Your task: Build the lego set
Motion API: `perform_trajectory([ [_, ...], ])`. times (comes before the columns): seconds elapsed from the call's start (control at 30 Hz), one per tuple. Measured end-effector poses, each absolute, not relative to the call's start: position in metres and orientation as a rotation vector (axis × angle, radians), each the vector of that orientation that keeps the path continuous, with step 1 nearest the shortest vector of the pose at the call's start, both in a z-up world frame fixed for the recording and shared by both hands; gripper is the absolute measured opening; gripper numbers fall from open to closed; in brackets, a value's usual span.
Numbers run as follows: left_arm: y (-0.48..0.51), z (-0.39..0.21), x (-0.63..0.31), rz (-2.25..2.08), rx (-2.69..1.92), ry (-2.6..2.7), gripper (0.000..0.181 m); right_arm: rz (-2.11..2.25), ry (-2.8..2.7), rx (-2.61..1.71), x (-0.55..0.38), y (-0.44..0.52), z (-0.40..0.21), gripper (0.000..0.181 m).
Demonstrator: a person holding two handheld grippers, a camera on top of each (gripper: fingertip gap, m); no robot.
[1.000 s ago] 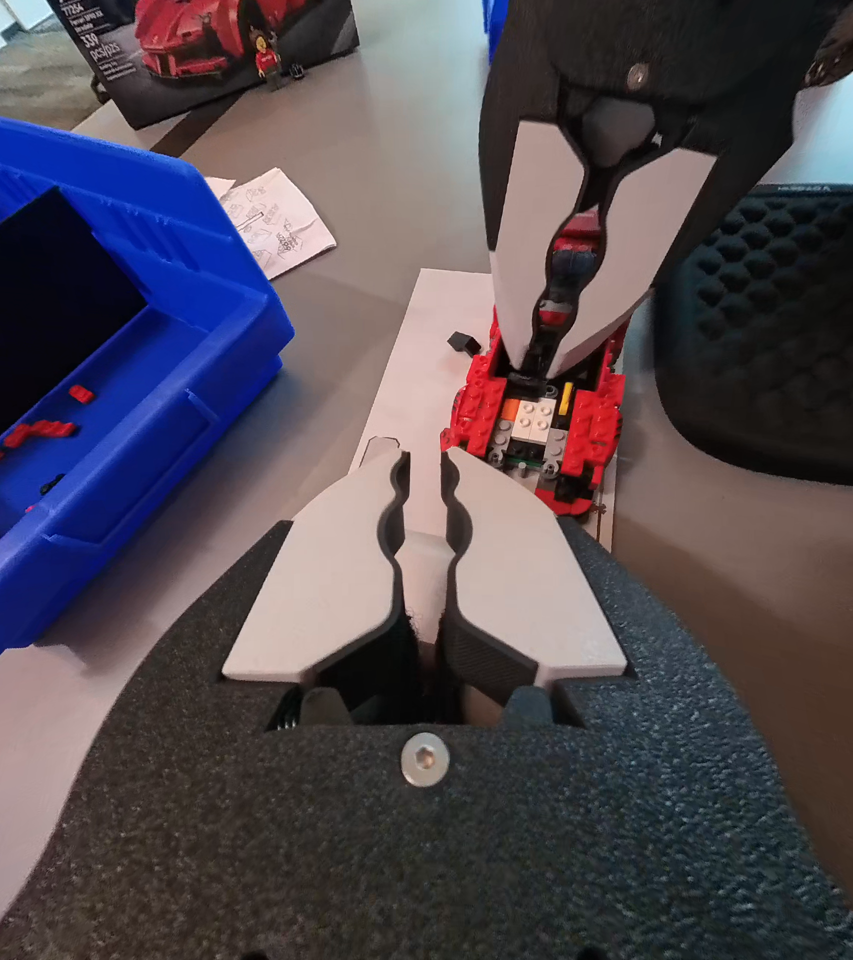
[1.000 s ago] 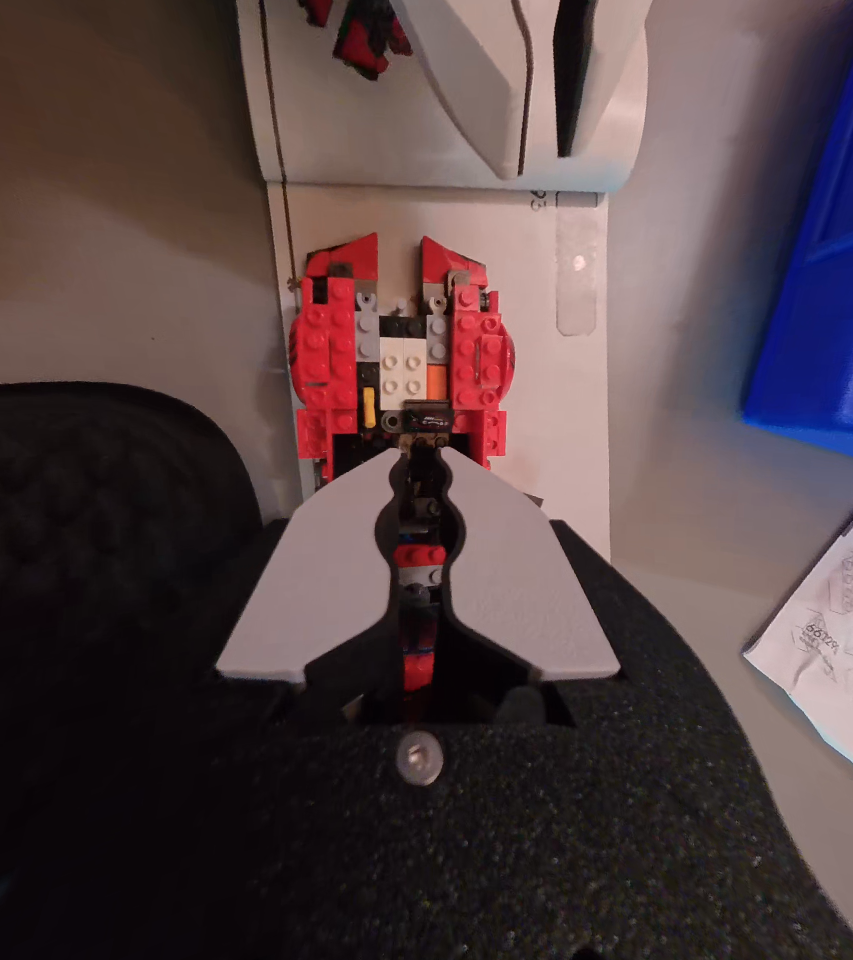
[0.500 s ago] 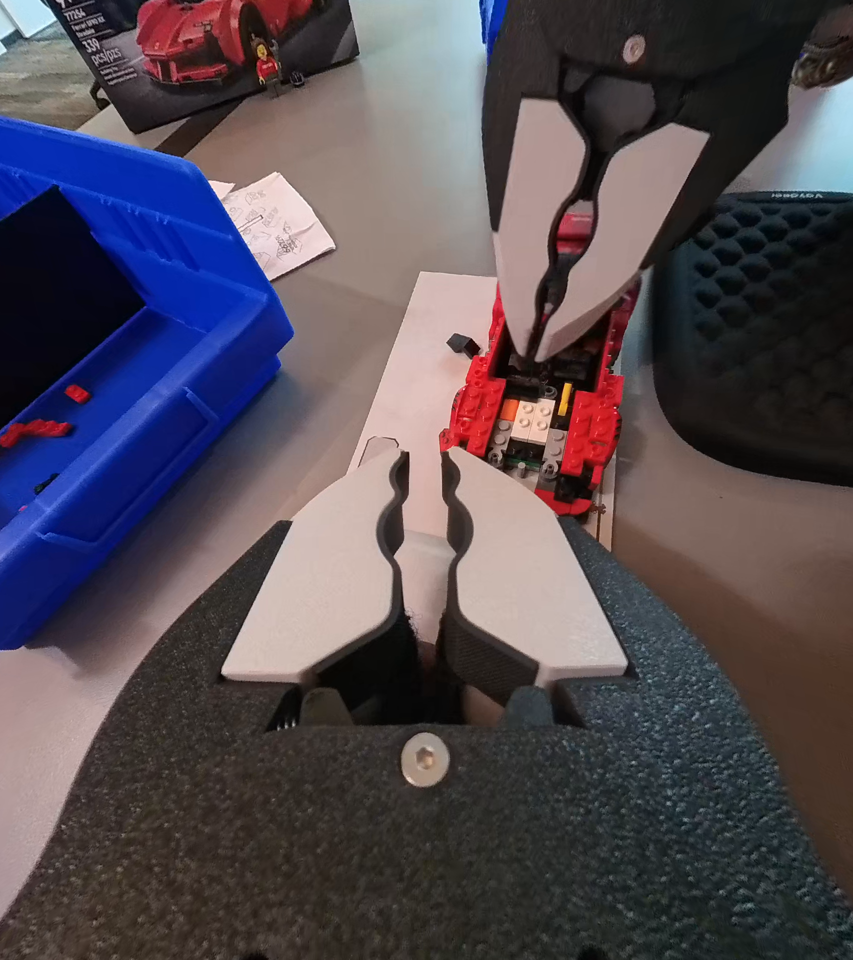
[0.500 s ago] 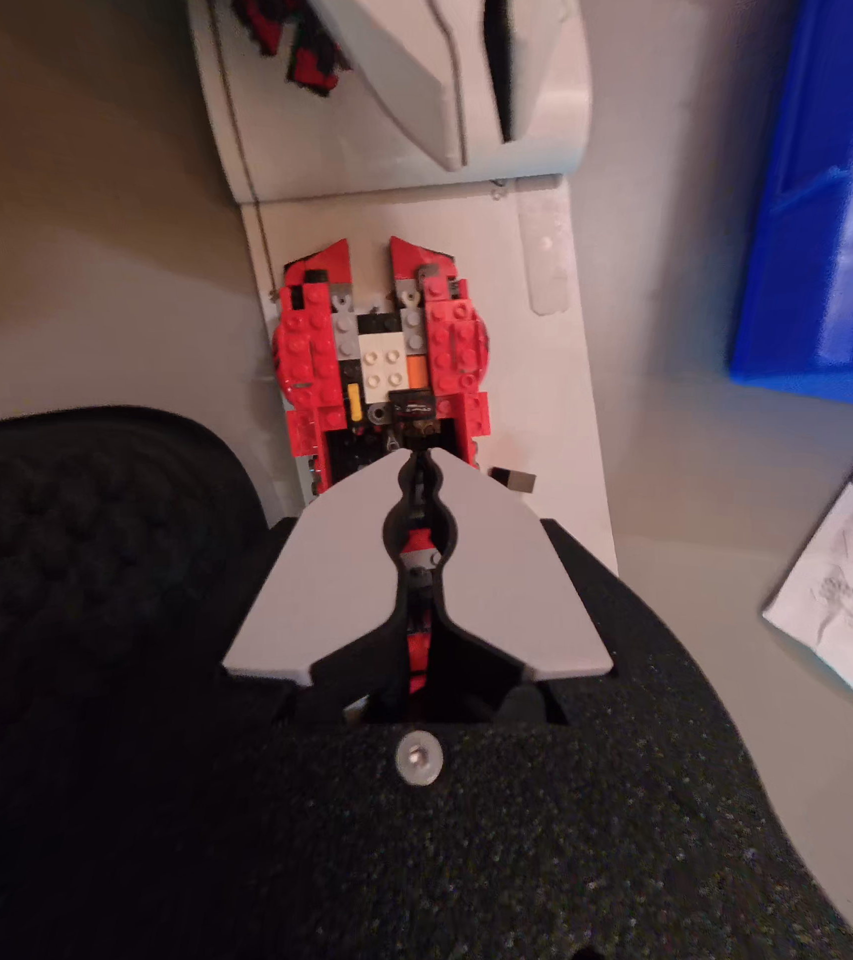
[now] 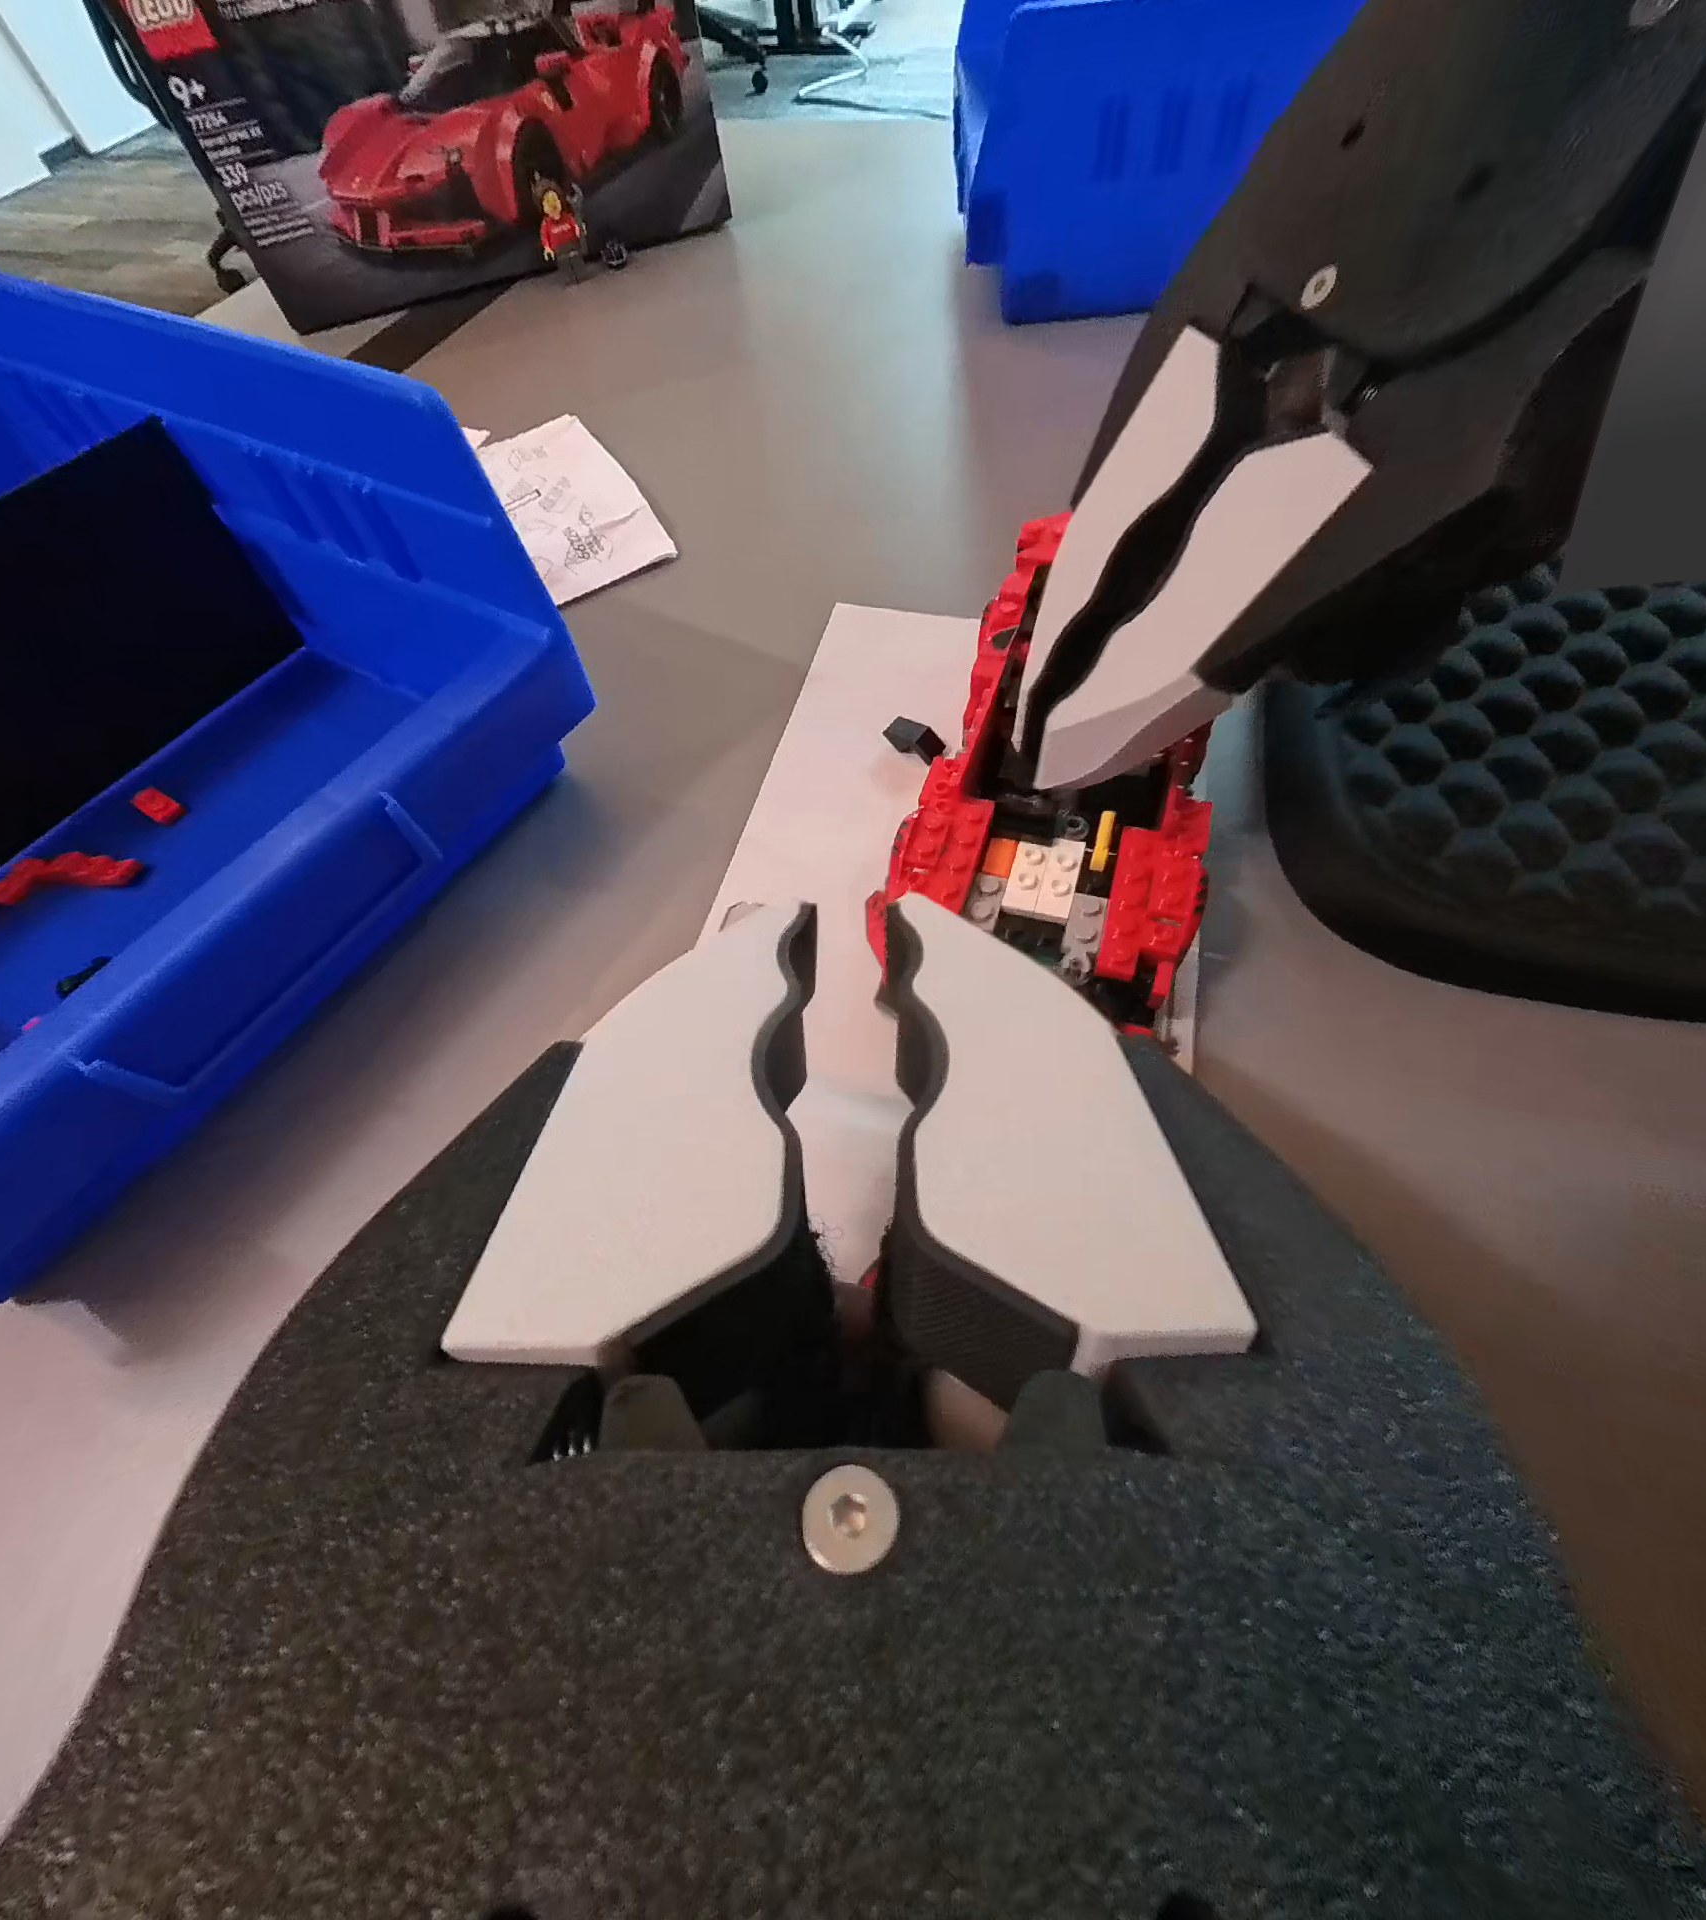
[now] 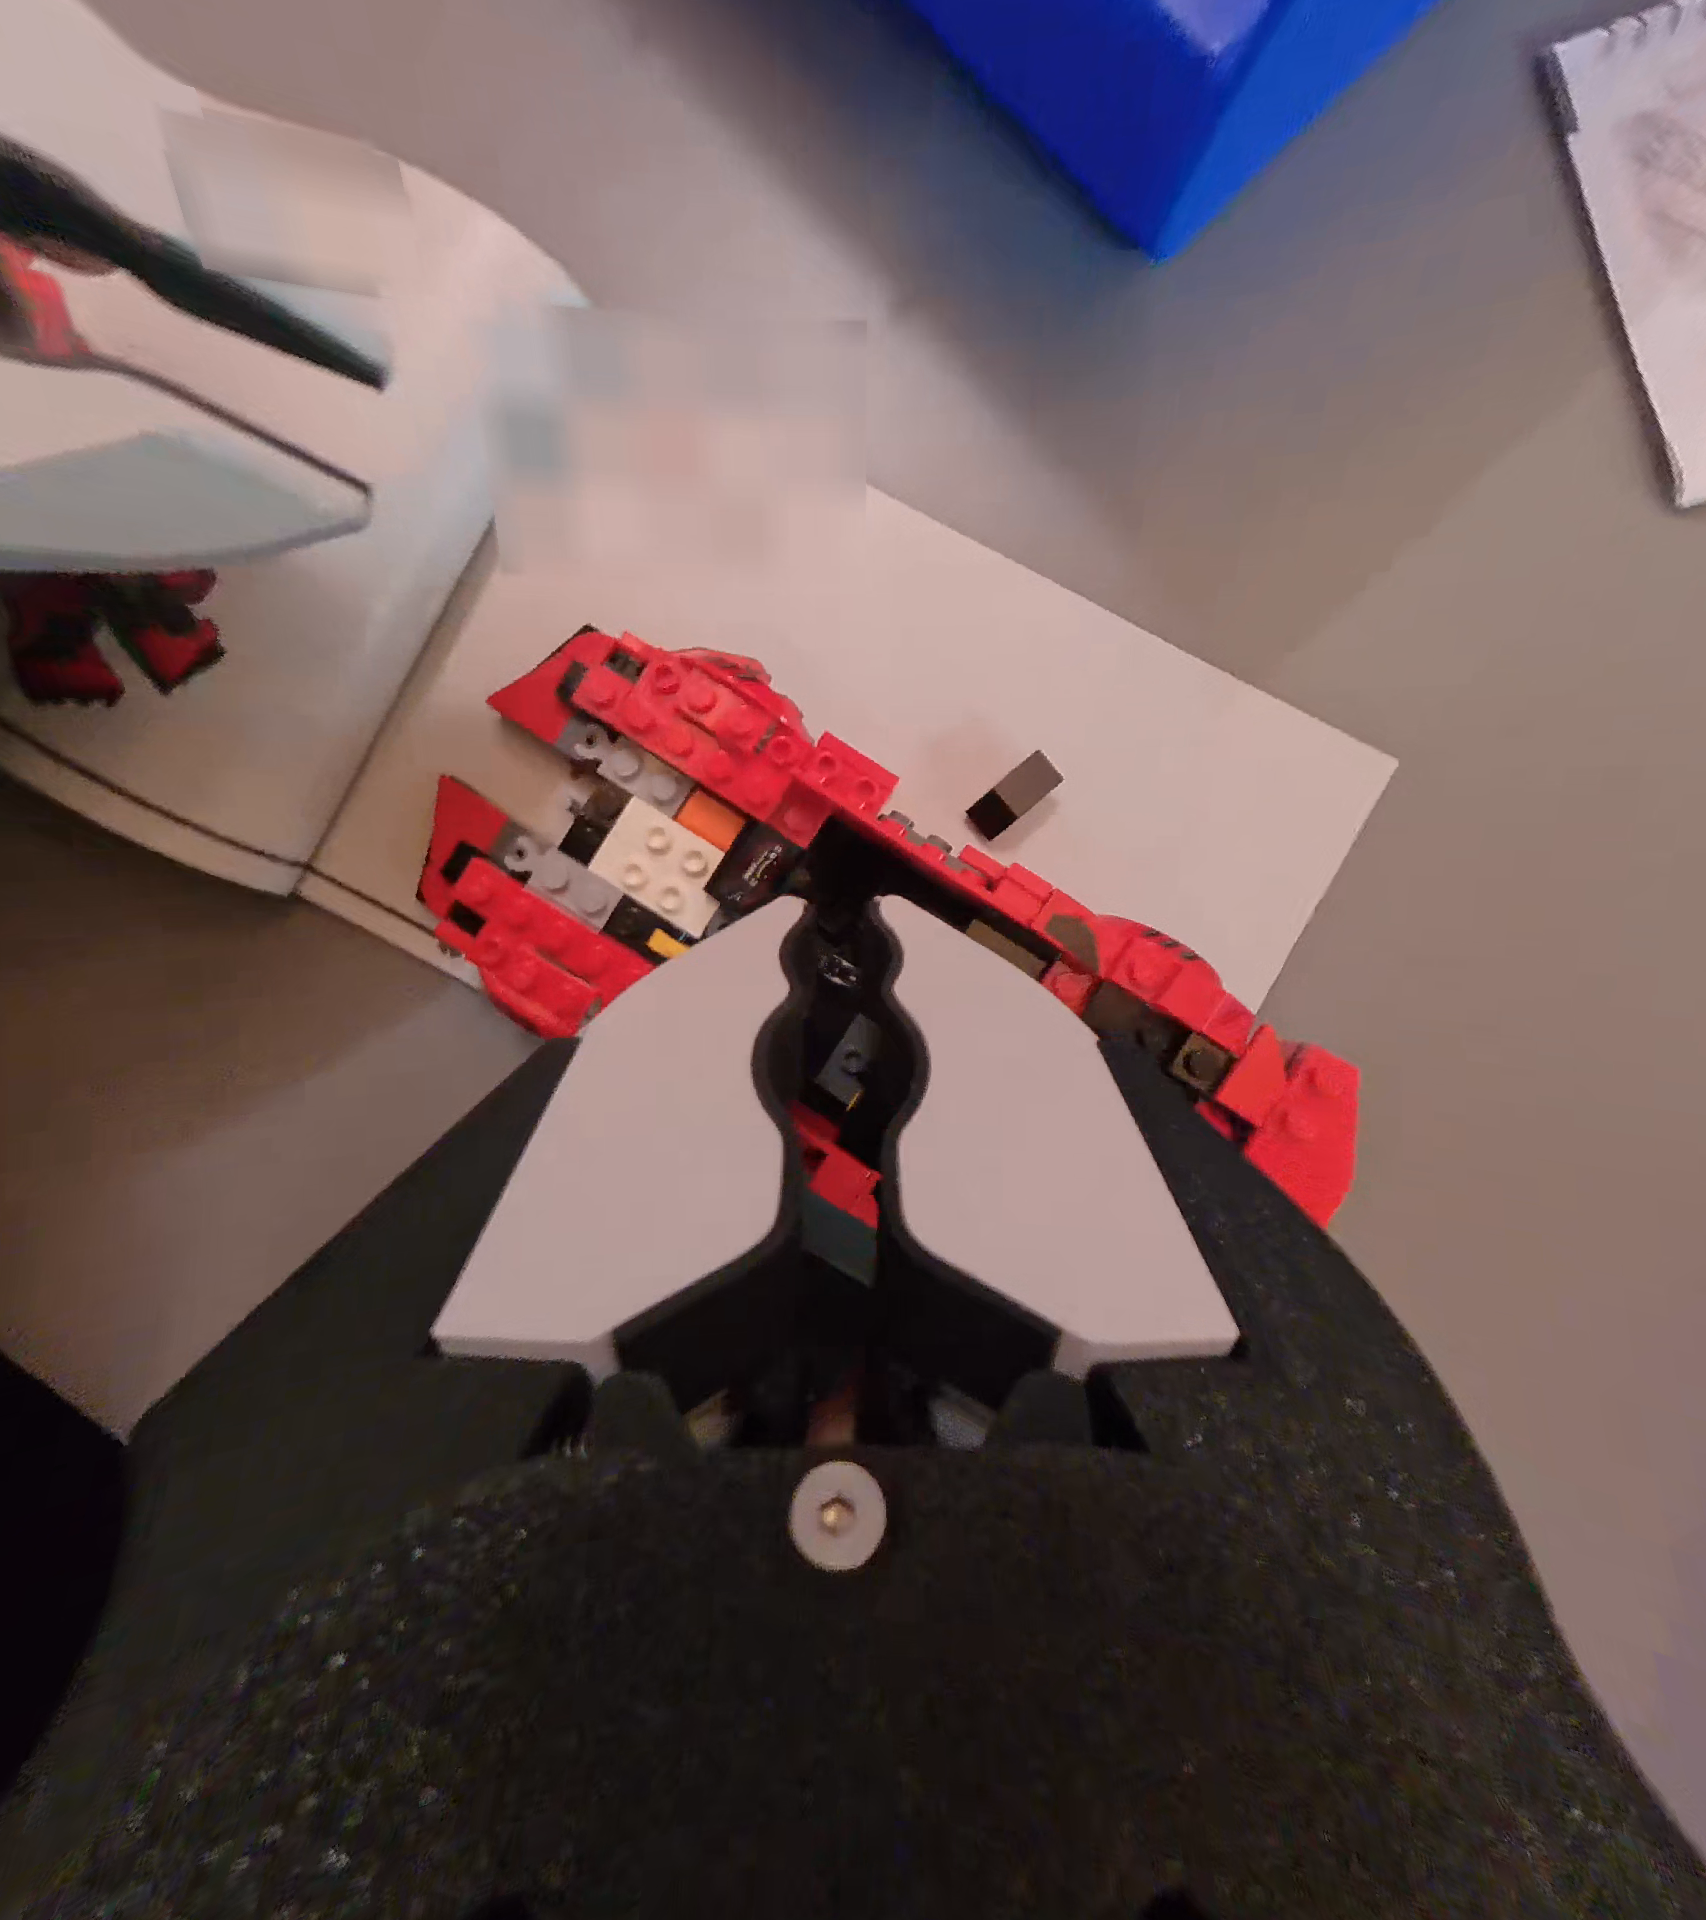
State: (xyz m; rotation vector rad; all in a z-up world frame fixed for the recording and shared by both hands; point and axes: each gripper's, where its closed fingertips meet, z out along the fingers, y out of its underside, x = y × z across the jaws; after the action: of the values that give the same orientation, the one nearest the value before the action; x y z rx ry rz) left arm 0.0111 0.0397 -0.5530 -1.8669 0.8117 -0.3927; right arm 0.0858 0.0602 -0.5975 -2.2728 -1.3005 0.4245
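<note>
- The toy car is glossy hard plastic, studded on top.
- The left gripper has a rough, grainy black body, smooth matt grey fingers and a shiny metal screw.
- The blue bin is smooth, slightly shiny plastic.
- The booklet and leaflet are matt paper.
- The black pad is dimpled and matt.
- The table is smooth matt grey.
- The box is printed cardboard.

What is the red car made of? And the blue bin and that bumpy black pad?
The red car looks like hard, glossy plastic: small studded bricks snapped together. The blue bin looks like smooth moulded plastic, with ribs and a slight sheen. The bumpy black pad is matte with rows of round bumps; probably foam or rubber, but the look alone cannot settle it.
</note>
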Motion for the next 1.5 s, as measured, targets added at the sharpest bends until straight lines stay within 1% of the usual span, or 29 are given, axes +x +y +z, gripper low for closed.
perform_trajectory([
  [0.33, 0.0329, -0.5500, 0.0165, -0.428, -1.832, 0.832, 0.012, 0.341, -1.186, -2.318, 0.0858, 0.0654, -0.6027, 0.010],
  [0.77, 0.0340, -0.5507, 0.0158, -0.456, -1.843, 0.817, 0.012, 0.379, -1.222, -2.311, 0.0849, 0.0648, -0.6044, 0.000],
  [1.2, 0.0336, -0.5523, 0.0175, -0.446, -1.843, 0.835, 0.012, 0.390, -1.229, -2.315, 0.0916, 0.0633, -0.6002, 0.000],
  [1.23, 0.0333, -0.5523, 0.0177, -0.445, -1.842, 0.838, 0.012, 0.394, -1.220, -2.316, 0.0904, 0.0632, -0.6003, 0.001],
  [1.27, 0.0330, -0.5524, 0.0181, -0.445, -1.840, 0.841, 0.012, 0.387, -1.217, -2.315, 0.0893, 0.0638, -0.6005, 0.006],
  [1.5, 0.0320, -0.5512, 0.0186, -0.445, -1.828, 0.846, 0.012, 0.345, -1.242, -2.304, 0.0855, 0.0669, -0.6048, 0.008],
])
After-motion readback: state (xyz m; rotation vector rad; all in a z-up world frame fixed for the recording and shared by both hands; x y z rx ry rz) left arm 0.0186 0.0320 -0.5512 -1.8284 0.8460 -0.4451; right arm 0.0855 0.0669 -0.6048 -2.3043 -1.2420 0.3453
